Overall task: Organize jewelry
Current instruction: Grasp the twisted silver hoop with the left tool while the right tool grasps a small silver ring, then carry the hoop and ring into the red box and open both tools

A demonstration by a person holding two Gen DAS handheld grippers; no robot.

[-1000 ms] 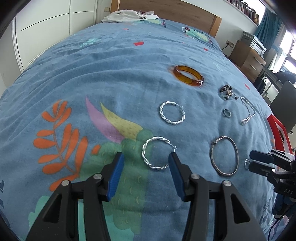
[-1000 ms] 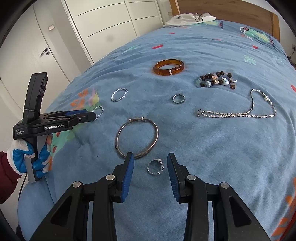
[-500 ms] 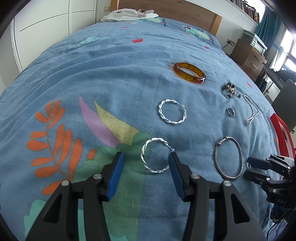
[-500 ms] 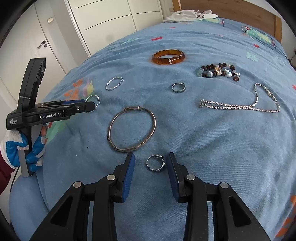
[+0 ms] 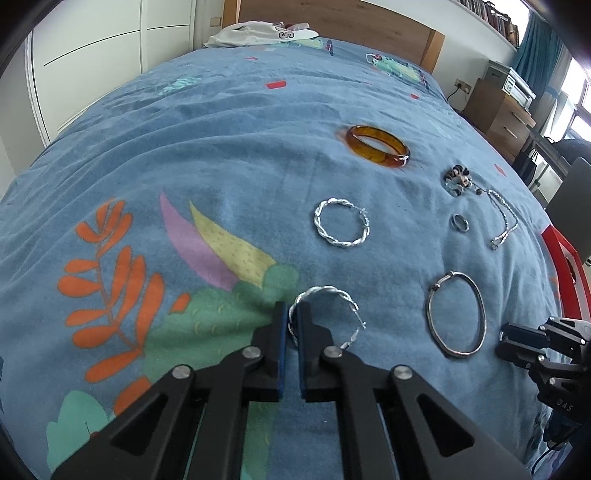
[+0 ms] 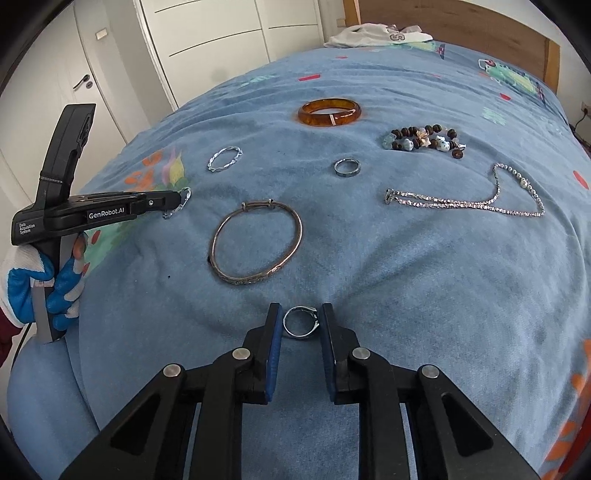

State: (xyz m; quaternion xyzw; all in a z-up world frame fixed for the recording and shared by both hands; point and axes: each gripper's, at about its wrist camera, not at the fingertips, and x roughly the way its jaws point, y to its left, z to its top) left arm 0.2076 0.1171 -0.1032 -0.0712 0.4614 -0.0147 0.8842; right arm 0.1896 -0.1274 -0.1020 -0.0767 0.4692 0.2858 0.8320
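Observation:
Jewelry lies spread on a blue bedspread [image 5: 221,155]. My left gripper [image 5: 291,314] is shut on the left rim of a twisted silver hoop earring [image 5: 332,295]; it shows from the side in the right wrist view [image 6: 177,201]. A second twisted hoop [image 5: 341,227] lies just beyond. My right gripper [image 6: 300,319] has its jaws narrowed around a small silver ring [image 6: 300,322] on the bedspread, with small gaps on both sides. A thin silver bangle [image 6: 255,242] lies between the two grippers.
An amber bangle [image 6: 328,111], a bead bracelet [image 6: 424,138], a small band ring [image 6: 346,167] and a silver chain necklace [image 6: 469,201] lie farther back. A white garment [image 6: 376,35] lies by the wooden headboard. A red object [image 5: 561,254] sits at the bed's right edge.
My left gripper has closed on the near hoop's left rim. My right gripper has moved forward over the small ring and its jaws have narrowed around it.

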